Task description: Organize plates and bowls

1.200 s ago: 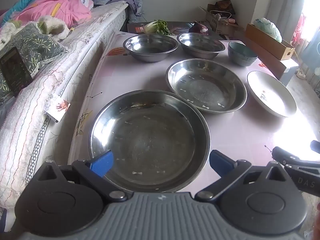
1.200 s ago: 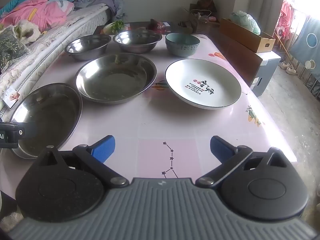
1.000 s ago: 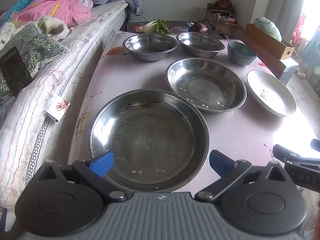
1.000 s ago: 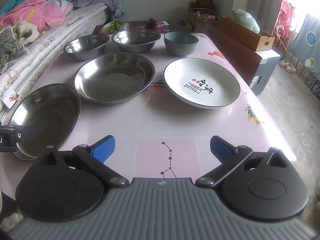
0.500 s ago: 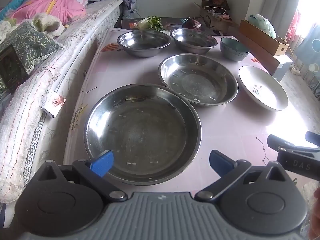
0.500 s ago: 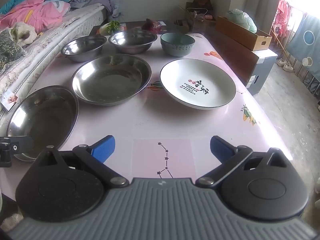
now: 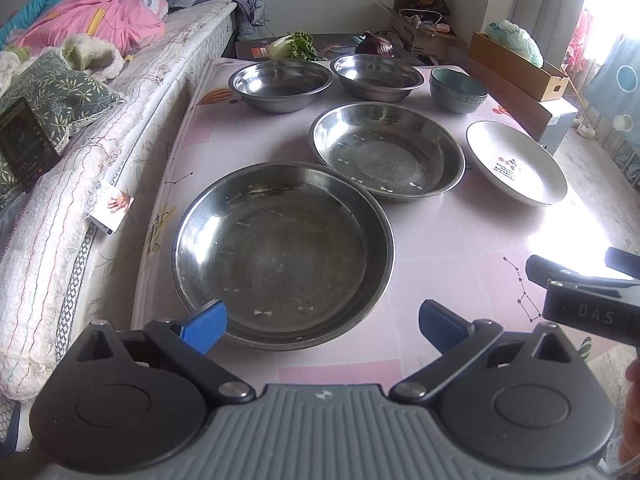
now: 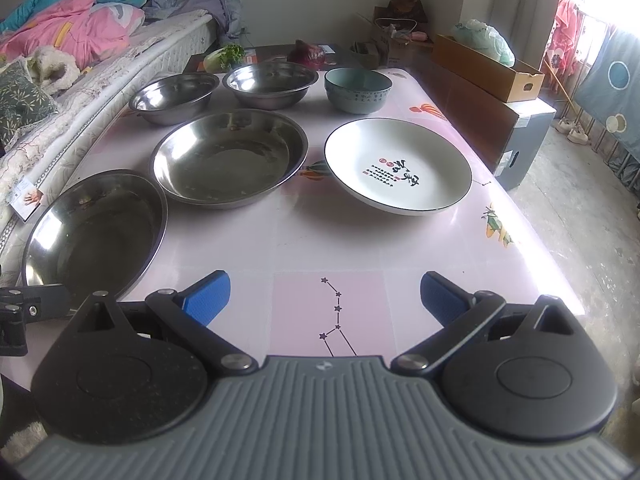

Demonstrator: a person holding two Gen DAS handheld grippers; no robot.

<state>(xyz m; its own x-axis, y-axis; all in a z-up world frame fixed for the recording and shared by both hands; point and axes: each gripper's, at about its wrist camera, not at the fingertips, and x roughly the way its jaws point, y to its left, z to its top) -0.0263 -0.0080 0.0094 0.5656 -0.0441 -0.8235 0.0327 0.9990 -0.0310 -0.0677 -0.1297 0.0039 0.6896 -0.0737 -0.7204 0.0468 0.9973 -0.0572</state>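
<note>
On the pink table (image 8: 328, 236) lie a large steel plate (image 7: 280, 248) nearest me, a second steel plate (image 7: 386, 150) behind it, and a white printed plate (image 8: 396, 170) to the right. At the back stand two steel bowls (image 7: 280, 84) (image 7: 376, 76) and a green ceramic bowl (image 8: 357, 89). My left gripper (image 7: 322, 322) hangs open over the near rim of the large steel plate, holding nothing. My right gripper (image 8: 325, 298) is open above the bare front of the table, short of the white plate.
A mattress with bedding (image 7: 80, 92) runs along the table's left edge. Vegetables (image 7: 296, 46) and a dark tray sit beyond the bowls. A cardboard box (image 8: 486, 68) on a low cabinet stands to the right, with concrete floor (image 8: 580, 208) beyond.
Both grippers have drawn back and risen a little, so the dishes look smaller and farther off. Nothing on the table has moved.
</note>
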